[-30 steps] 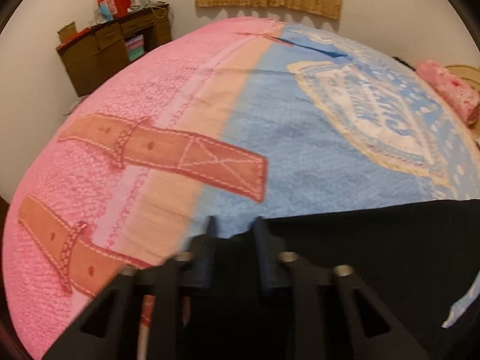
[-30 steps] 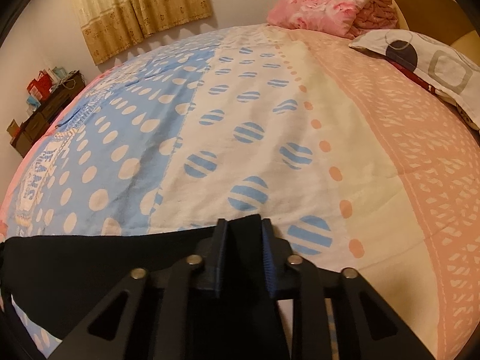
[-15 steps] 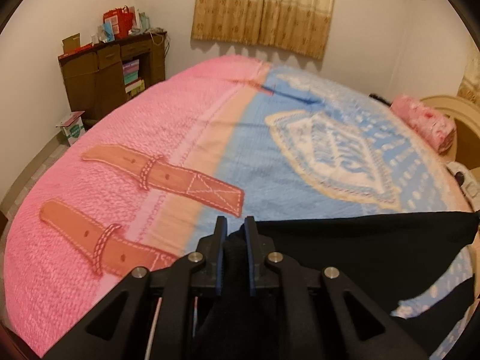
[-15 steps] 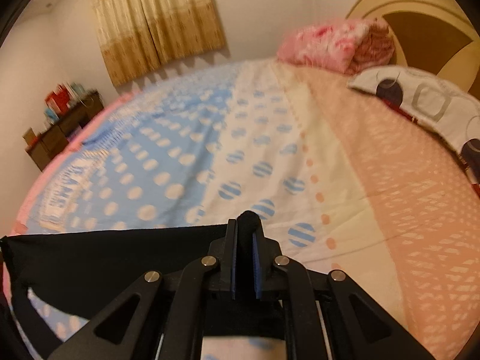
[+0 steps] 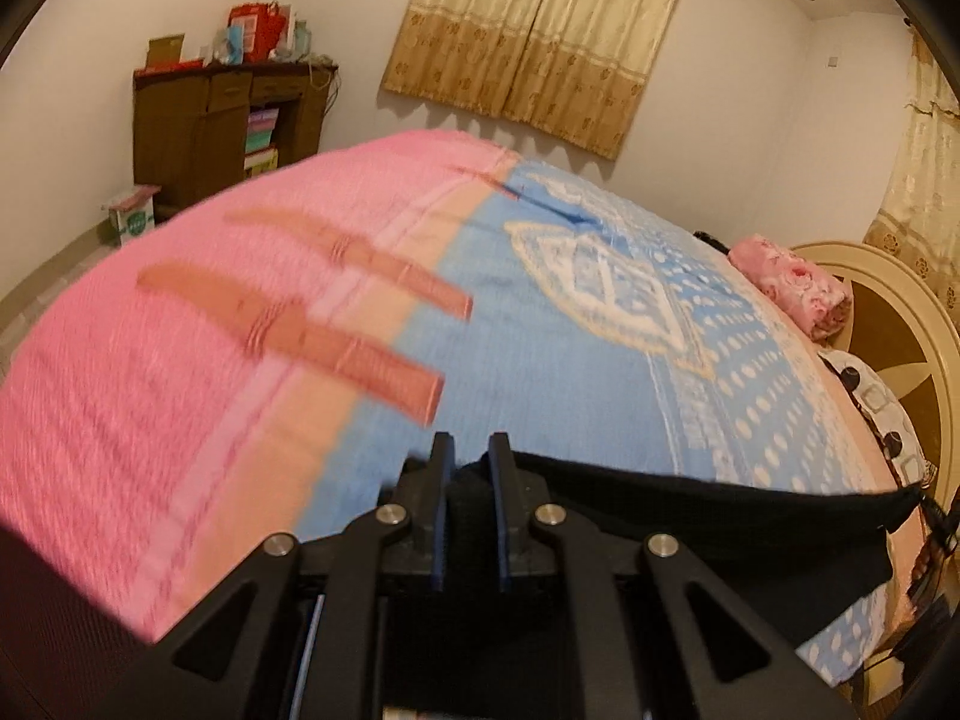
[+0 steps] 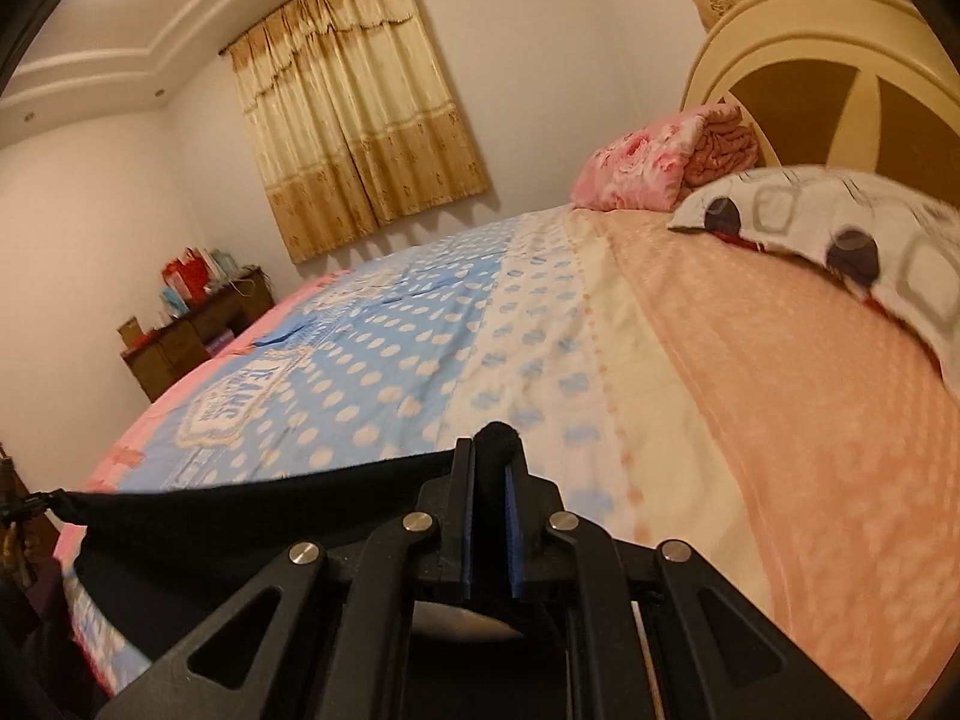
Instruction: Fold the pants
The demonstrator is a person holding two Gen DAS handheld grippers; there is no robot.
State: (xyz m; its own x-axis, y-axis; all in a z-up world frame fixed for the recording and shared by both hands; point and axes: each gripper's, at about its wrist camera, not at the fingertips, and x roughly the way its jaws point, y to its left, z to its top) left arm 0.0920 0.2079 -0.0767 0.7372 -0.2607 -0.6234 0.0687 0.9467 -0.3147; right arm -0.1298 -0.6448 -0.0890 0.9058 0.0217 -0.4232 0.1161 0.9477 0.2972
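Note:
The black pants (image 5: pixel 708 516) hang stretched between my two grippers above the near side of the bed. My left gripper (image 5: pixel 468 450) is shut on one end of the pants' edge. My right gripper (image 6: pixel 489 456) is shut on the other end, a bunch of black cloth (image 6: pixel 497 438) poking up between its fingers. In the right wrist view the pants (image 6: pixel 240 510) run off to the left as a taut band. The lower part of the pants hangs out of sight below the grippers.
The bed has a pink, blue and peach patterned cover (image 5: pixel 540 324). A folded pink floral blanket (image 6: pixel 654 162) and a patterned pillow (image 6: pixel 840 222) lie by the round headboard (image 6: pixel 840 60). A brown cabinet (image 5: pixel 222 126) stands against the far wall, beside gold curtains (image 5: pixel 534 36).
Both grippers have lifted and tilted up with the pants, which have come up off the bed cover and now hang taut between them. Both stay shut on the cloth.

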